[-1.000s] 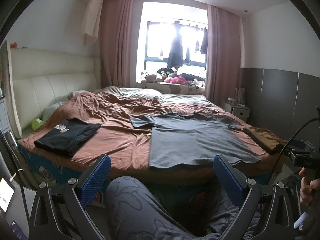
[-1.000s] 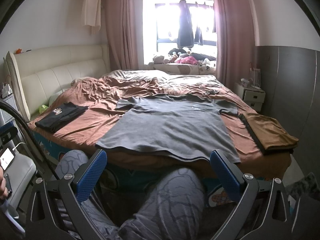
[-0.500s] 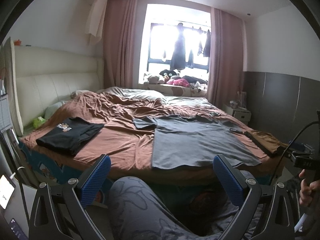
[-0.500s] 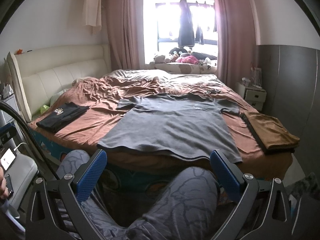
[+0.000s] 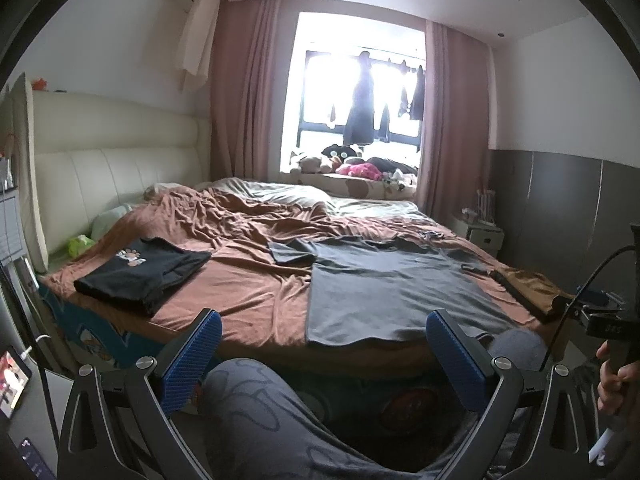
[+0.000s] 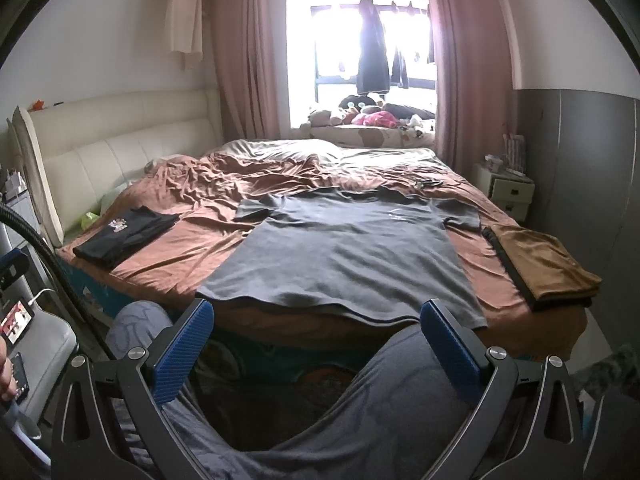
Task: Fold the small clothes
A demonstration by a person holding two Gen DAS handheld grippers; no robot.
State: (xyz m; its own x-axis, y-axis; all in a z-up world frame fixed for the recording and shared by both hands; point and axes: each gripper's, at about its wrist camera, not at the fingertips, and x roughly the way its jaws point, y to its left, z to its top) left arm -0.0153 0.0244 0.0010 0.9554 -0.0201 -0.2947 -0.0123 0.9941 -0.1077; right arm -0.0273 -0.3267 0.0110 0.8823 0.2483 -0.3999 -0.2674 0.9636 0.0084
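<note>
I have both grippers held low in front of the bed [image 5: 256, 304], above my knees, and neither touches any cloth. The left gripper [image 5: 323, 354] has its blue pads [image 5: 191, 354] spread wide with nothing between them; past them I see a patterned grey trouser leg [image 5: 256, 412]. The right gripper [image 6: 316, 342] is spread just as wide and also empty, with my other knee [image 6: 396, 368] rising between its fingers.

The grey T-shirt [image 6: 344, 256] lies flat and unfolded on the brown sheet [image 6: 168, 256], neck toward the window, both sleeves out to the sides. Its hem reaches the near edge of the bed and hangs slightly over it, just beyond the right gripper's pads. In the left wrist view the same shirt [image 5: 392, 292] sits right of centre, its hem close behind the right-hand pad.

At the near left corner of the bed lies a folded black shirt [image 5: 144, 276] with a small printed figure on top, well apart from the grey one. At the near right corner sits a folded brown garment [image 6: 548, 264] with a dark edge, just beside the grey shirt's sleeve.

The sheet is rumpled toward the far side. A cream headboard [image 6: 104, 148] runs along the left edge. In the left wrist view, a hand [image 5: 614, 380] at the right edge grips the other tool's handle. A lit phone [image 6: 16, 316] rests on a grey chair at the left.
</note>
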